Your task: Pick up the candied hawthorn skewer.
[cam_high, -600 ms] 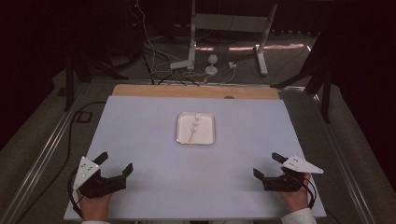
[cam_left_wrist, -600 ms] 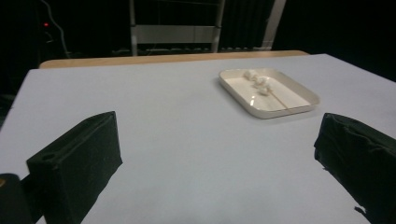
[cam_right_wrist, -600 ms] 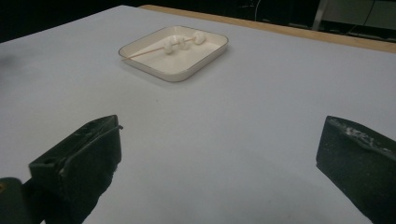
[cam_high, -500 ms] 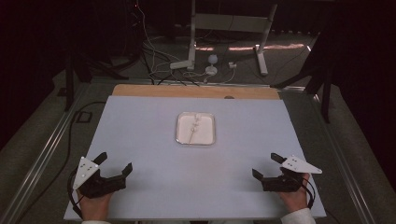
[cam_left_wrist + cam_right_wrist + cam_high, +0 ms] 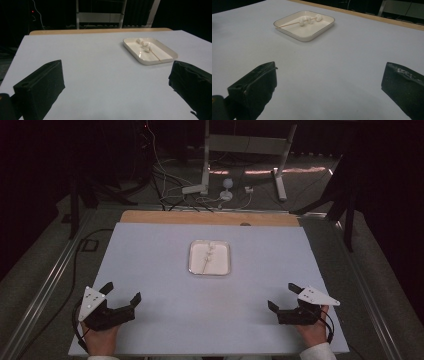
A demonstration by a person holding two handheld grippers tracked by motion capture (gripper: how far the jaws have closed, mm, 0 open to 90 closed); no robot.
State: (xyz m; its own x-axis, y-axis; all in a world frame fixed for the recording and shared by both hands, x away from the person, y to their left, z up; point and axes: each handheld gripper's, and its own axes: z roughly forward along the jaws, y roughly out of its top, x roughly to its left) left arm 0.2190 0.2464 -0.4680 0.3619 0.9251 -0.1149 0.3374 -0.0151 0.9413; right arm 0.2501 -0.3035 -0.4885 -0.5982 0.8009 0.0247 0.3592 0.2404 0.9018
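Pale blue tabletop [image 5: 150,270] holds a white tray [image 5: 210,271] at its centre with a marshmallow skewer [image 5: 208,258] inside, while the left gripper [image 5: 124,298] and right gripper [image 5: 283,298] rest near the front corners, jaws spread empty, seemingly poised to start.

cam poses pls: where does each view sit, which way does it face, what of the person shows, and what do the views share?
High view: above the person's side, looking forward and down on the table; both hands, left gripper and right gripper at the bottom.
Left gripper view: low on the table, facing tray to its right; own jaws apart.
Right gripper view: low, tray ahead-left; own jaws apart.
Shared: tray, skewer.
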